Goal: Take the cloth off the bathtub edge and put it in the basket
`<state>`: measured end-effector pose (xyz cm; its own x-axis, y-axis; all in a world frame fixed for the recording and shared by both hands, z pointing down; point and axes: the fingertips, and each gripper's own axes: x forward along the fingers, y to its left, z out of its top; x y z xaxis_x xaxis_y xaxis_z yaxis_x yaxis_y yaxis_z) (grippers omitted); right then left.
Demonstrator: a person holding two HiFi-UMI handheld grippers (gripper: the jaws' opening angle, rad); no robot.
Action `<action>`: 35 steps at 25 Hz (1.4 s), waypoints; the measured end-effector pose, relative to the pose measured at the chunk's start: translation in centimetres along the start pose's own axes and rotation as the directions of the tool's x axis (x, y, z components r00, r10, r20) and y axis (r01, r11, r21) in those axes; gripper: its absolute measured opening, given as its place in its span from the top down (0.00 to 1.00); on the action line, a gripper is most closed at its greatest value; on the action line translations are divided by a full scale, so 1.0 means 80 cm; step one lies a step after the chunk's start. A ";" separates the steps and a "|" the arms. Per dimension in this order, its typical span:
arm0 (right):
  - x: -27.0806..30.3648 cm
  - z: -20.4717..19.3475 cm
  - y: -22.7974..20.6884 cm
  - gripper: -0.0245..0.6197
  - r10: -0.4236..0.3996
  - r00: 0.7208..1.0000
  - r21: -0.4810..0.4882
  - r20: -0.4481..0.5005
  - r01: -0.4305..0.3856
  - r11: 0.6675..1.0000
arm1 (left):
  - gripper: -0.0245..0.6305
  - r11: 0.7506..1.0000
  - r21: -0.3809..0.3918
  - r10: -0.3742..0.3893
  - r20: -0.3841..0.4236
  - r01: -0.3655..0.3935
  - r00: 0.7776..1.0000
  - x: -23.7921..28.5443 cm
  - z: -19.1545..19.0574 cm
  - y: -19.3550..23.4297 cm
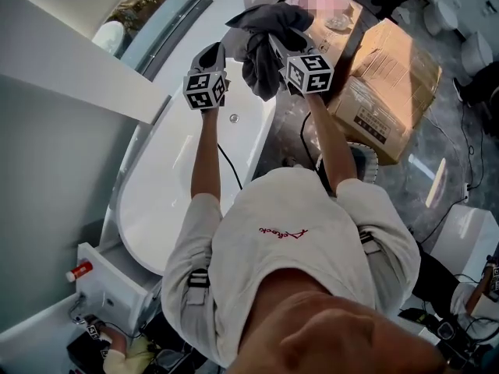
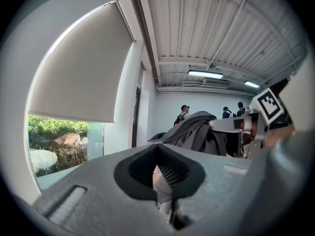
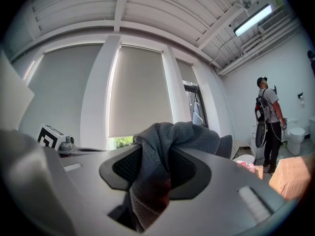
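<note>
Fingers of the right gripper (image 3: 153, 166) clench a bunched fold of the dark grey cloth (image 1: 262, 65), which is raised above the far end of the white bathtub (image 1: 175, 189), clear of its edge; fingers of the left gripper (image 2: 160, 168) are pressed together on nothing, near the cloth; the carry should go best with that clench firm, the hanging tail lifted past the rim, and no release until the bundle is over the basket's mouth; the basket itself cannot be picked out with certainty in any view; the person's head and shoulders hide the near floor, and the cloth's full length is unclear.
</note>
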<state>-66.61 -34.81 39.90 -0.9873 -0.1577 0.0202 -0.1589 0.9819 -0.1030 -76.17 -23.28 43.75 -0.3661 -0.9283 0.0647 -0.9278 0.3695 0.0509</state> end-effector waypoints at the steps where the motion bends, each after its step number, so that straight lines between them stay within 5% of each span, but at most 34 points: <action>1: -0.004 0.001 -0.003 0.71 -0.013 1.000 0.000 0.004 0.013 1.000 | 0.96 1.000 0.001 -0.014 0.000 0.014 1.000 0.003 0.001 -0.004; 10: -0.068 0.004 -0.046 0.71 -0.158 0.987 -0.003 0.025 0.159 0.987 | 0.96 0.986 0.009 -0.165 -0.004 0.165 0.986 0.032 -0.004 -0.072; 20: -0.161 0.027 -0.122 0.71 -0.323 0.944 -0.025 0.060 0.325 0.945 | 0.96 0.942 0.032 -0.335 0.009 0.334 0.942 0.079 0.006 -0.186; 35: -0.375 0.055 -0.231 0.71 -0.544 0.831 -0.029 0.115 0.551 0.834 | 0.96 0.810 0.079 -0.582 -0.020 0.581 0.813 0.108 0.005 -0.443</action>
<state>-34.08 -48.70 36.81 -0.7341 -0.6777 -0.0417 -0.6762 0.7353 -0.0459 -46.46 -44.39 42.13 0.2433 -0.9690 0.0430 -0.9699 -0.2435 -0.0002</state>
